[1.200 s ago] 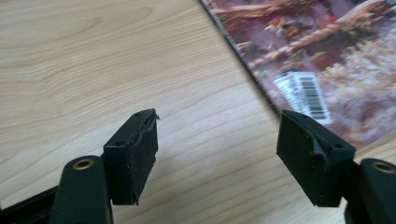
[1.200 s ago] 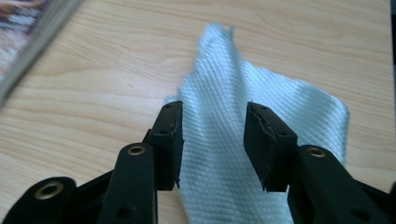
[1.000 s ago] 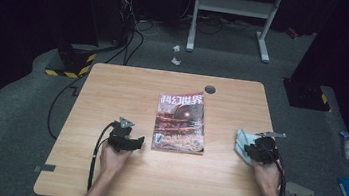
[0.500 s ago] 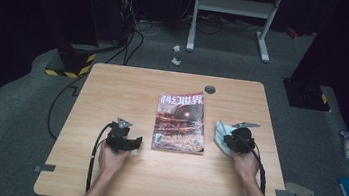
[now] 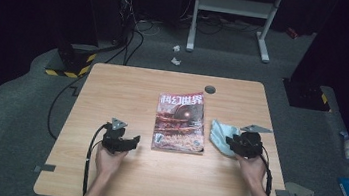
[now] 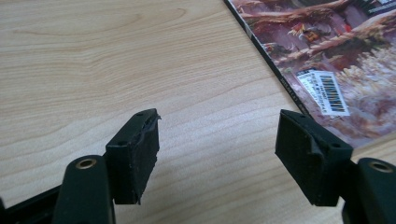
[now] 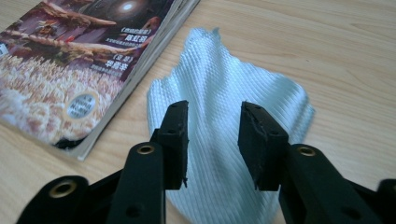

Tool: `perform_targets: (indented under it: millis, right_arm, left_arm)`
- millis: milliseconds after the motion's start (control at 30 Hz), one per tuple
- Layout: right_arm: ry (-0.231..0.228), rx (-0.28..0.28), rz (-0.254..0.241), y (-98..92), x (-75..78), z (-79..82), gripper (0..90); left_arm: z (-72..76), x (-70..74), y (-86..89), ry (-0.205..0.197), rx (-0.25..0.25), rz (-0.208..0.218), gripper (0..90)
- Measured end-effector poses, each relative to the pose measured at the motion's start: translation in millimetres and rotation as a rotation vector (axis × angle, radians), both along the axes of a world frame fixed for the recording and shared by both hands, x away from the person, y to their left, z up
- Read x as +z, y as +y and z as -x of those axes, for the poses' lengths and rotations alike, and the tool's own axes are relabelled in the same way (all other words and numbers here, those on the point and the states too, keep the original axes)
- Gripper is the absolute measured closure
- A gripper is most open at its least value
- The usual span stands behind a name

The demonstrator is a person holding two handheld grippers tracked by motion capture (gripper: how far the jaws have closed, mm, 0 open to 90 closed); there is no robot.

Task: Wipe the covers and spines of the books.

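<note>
Right gripper (image 7: 212,140): jaws parted, just been opening; cloth between them, pads not pressing.
Cloth (image 7: 224,93): pale blue, lies crumpled under and ahead of the right jaws, beside the magazine (image 7: 70,60).
Left gripper (image 6: 215,154): jaws wide, nothing between; magazine ahead-right.
Progress: cloth apparently set down by magazine; any wiping or folding not yet done.

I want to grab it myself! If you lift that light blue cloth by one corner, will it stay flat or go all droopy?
Probably droopy. The light blue cloth already lies rumpled with a raised fold, so it looks soft, not stiff. Its thin woven ribs suggest it is light. Pushed along the table, it would likely bunch up against the magazine rather than slide flat. The right tool stands open over it.
</note>
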State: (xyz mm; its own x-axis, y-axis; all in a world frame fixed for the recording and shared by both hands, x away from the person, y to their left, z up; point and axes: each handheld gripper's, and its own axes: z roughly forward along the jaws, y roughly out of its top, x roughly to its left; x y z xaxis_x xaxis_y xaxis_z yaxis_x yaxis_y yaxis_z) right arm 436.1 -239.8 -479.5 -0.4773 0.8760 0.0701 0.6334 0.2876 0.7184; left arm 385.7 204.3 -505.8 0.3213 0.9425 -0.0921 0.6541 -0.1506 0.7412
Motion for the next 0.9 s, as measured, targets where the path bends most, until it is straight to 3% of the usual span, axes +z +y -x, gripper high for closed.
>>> perform_targets:
  millis: [367,900]
  right_arm:
    - [-0.058,-0.058,-0.059,-31.6,-8.0,31.4,52.8]
    - [-0.088,-0.097,0.0,-49.3,-31.7,64.0,48.8]
  left_arm:
    - [18.0,0.3,8.4,-0.023,0.015,0.018,30.2]
    - [38.0,-12.0,27.8,-0.035,0.07,-0.009,30.1]
